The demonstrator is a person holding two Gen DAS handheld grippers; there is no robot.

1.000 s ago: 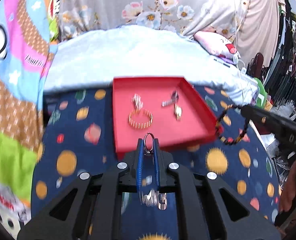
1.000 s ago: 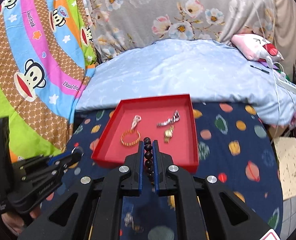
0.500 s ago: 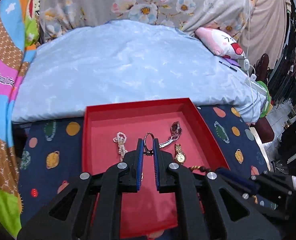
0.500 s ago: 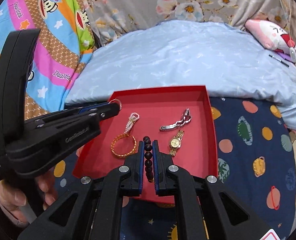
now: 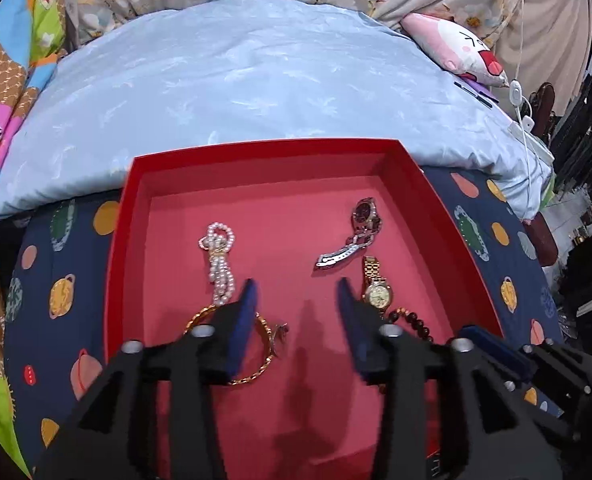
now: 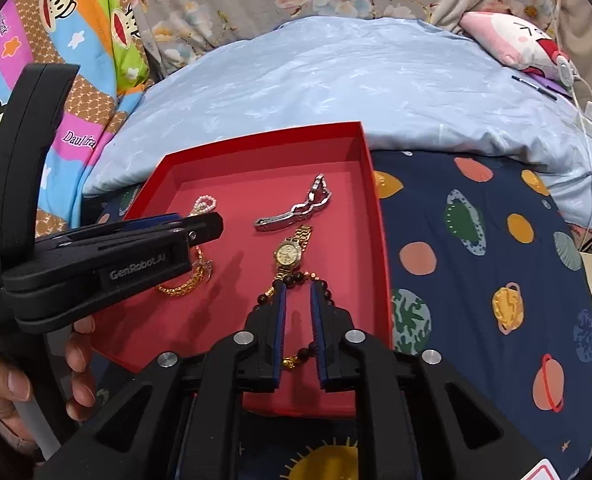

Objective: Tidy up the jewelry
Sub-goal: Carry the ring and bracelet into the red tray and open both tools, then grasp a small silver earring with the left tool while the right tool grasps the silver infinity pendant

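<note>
While both tongs just spread, bead bracelet [image 6: 296,278] lies released between right tongs [image 6: 296,292] (left [image 5: 293,288] empty).

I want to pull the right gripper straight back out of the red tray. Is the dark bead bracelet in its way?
Yes. The dark bead bracelet lies across the open right gripper, looping around both fingers in the red tray.

The red tray [image 5: 424,184] is looking like matt card. Lying in it, the gold watch [image 5: 377,292] and silver watch [image 5: 352,240] are gleaming like polished metal, the pearl strand [image 5: 219,256] is shining softly, and the printed cloth [image 6: 496,264] underneath is looking soft and matt.
</note>
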